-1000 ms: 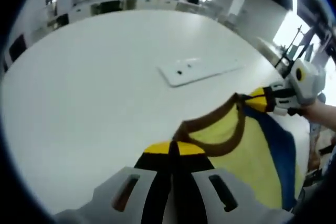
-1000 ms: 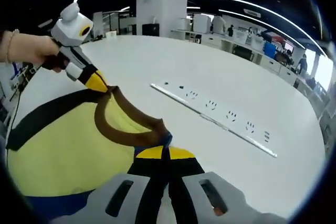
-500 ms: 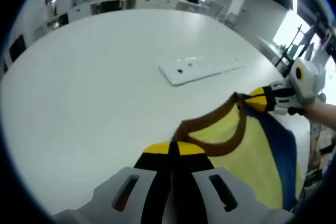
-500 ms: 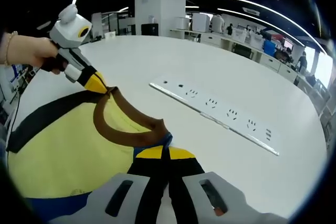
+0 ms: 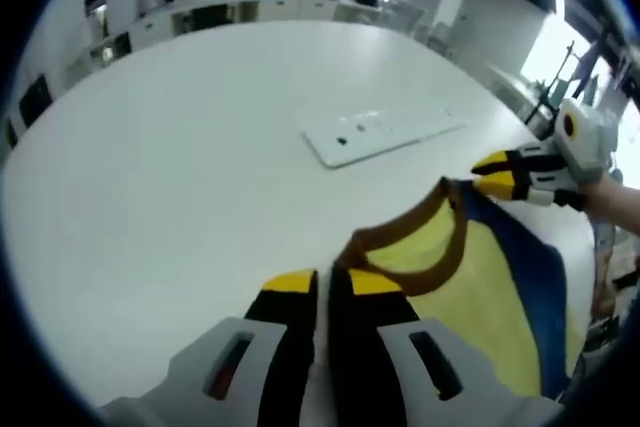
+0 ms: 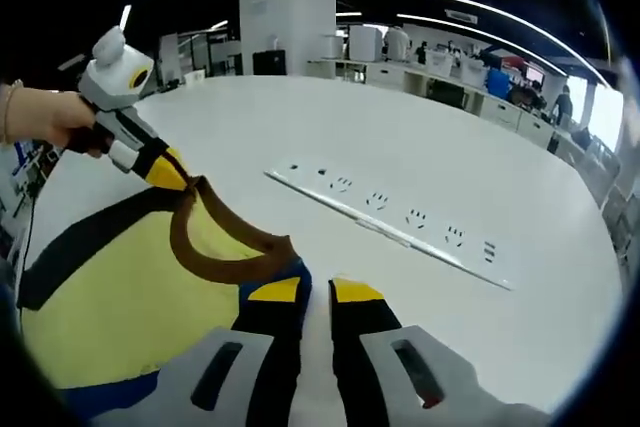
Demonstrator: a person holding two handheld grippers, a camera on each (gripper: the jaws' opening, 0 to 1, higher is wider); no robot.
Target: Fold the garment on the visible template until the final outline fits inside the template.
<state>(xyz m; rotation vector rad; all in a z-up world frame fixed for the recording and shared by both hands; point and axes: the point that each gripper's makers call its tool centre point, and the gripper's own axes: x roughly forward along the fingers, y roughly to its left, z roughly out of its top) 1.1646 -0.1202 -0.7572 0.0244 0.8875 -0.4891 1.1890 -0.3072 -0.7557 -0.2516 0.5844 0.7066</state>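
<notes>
A yellow garment with a brown collar and dark blue bands lies flat on the white table. My left gripper is open, its yellow-tipped jaws just short of the collar's near end, with bare table showing between them. My right gripper comes in from the right, open at the collar's far end. In the right gripper view the garment spreads to the left. My right gripper stands open beside the collar, and my left gripper is held by a hand at its other end.
A long white power strip lies on the table beyond the garment. The round table's edge curves close on the right. Desks, a pillar and people stand far off in the room.
Both grippers were shut on the collar's ends and have opened. The collar has dropped onto the table, and both grippers have drawn back slightly.
</notes>
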